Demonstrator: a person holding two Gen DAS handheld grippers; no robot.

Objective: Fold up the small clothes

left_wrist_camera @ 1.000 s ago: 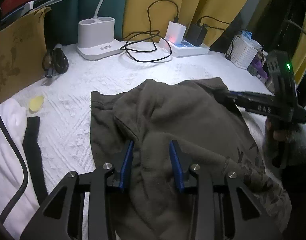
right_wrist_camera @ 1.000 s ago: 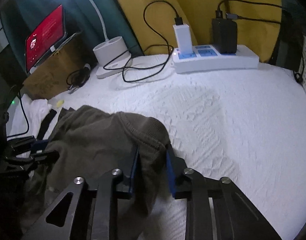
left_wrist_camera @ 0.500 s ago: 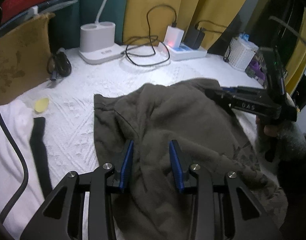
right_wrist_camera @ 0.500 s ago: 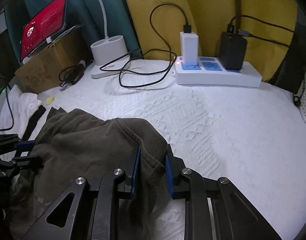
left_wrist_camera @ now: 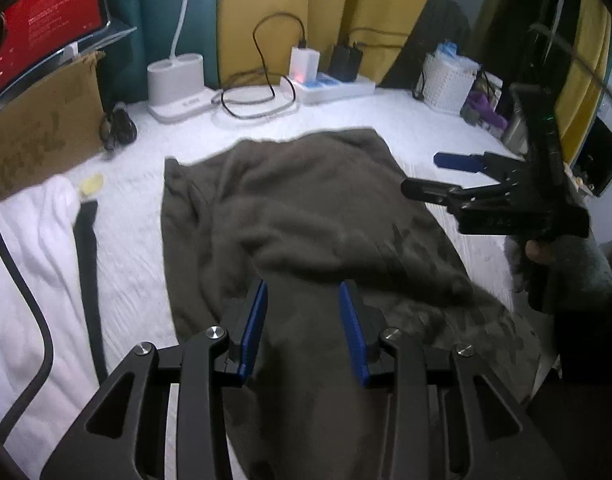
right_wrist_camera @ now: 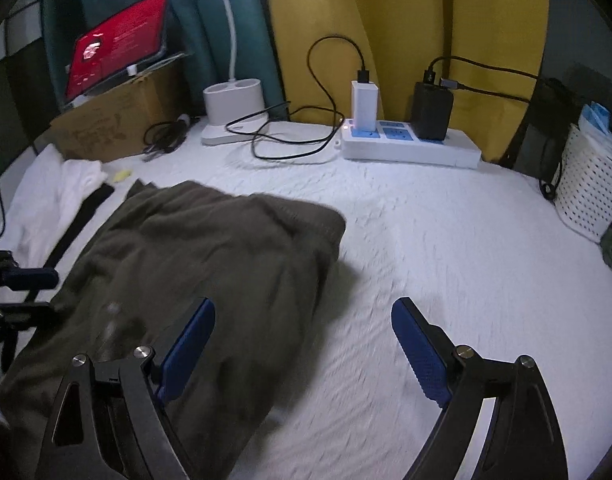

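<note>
An olive-brown garment (left_wrist_camera: 306, 216) lies rumpled on the white textured bedspread (left_wrist_camera: 138, 248); it also shows in the right wrist view (right_wrist_camera: 210, 264). My left gripper (left_wrist_camera: 302, 312) has a fold of the garment between its blue pads, which stand a little apart. My right gripper (right_wrist_camera: 302, 344) is open wide and empty, lifted just off the garment's right edge; it shows in the left wrist view (left_wrist_camera: 429, 176) at the right.
White cloth (left_wrist_camera: 30, 248) and a black strap (left_wrist_camera: 88, 248) lie at the left. A lamp base (right_wrist_camera: 234, 110), power strip with chargers (right_wrist_camera: 409, 146) and looped cable stand at the back. A white basket (right_wrist_camera: 589, 184) stands at the right; a cardboard box (right_wrist_camera: 118, 124) at back left.
My right gripper has let go of the garment's edge, opened wide and pulled back. The garment edge dropped flat onto the bedspread. My left gripper still has its fold.
</note>
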